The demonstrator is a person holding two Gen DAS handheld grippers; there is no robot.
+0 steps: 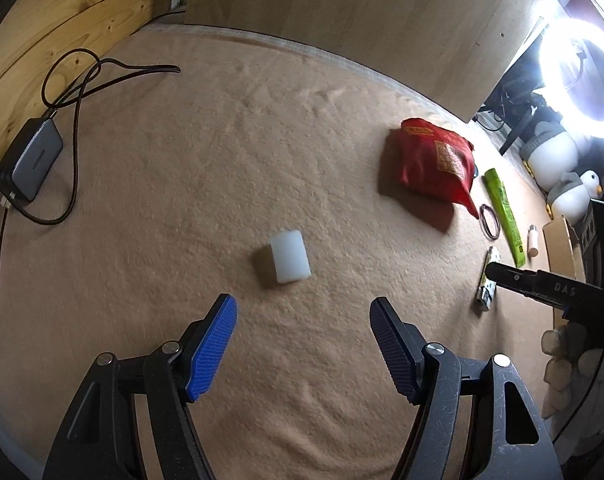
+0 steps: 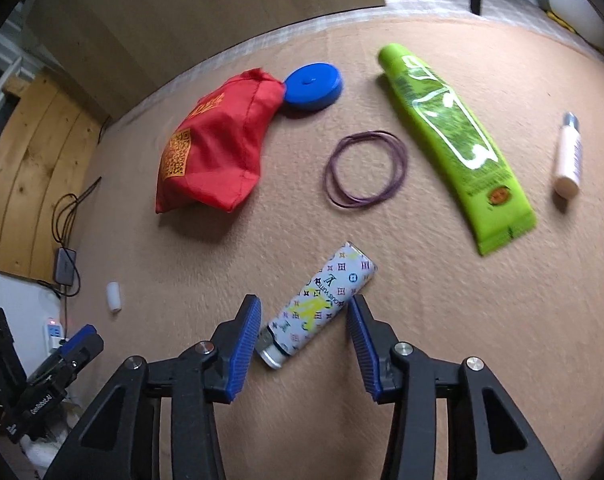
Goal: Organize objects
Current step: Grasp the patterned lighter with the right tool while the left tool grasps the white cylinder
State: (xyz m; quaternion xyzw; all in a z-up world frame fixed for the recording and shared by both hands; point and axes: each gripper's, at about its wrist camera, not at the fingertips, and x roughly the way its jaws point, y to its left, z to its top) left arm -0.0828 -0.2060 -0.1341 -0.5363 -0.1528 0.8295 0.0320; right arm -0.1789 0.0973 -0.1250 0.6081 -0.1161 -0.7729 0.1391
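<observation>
Both jaws wide, right gripper (image 2: 303, 320) straddling lighter (image 2: 321, 304), untouched.

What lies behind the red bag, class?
A blue disc sits behind the red bag, touching its tip. The bag covers the disc's near-left edge; whatever is under or inside the bag is hidden.

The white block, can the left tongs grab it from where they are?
Probably yes. The left tongs are open, and the white block lies just ahead on the carpet, slightly left of centre, with nothing between them.
</observation>
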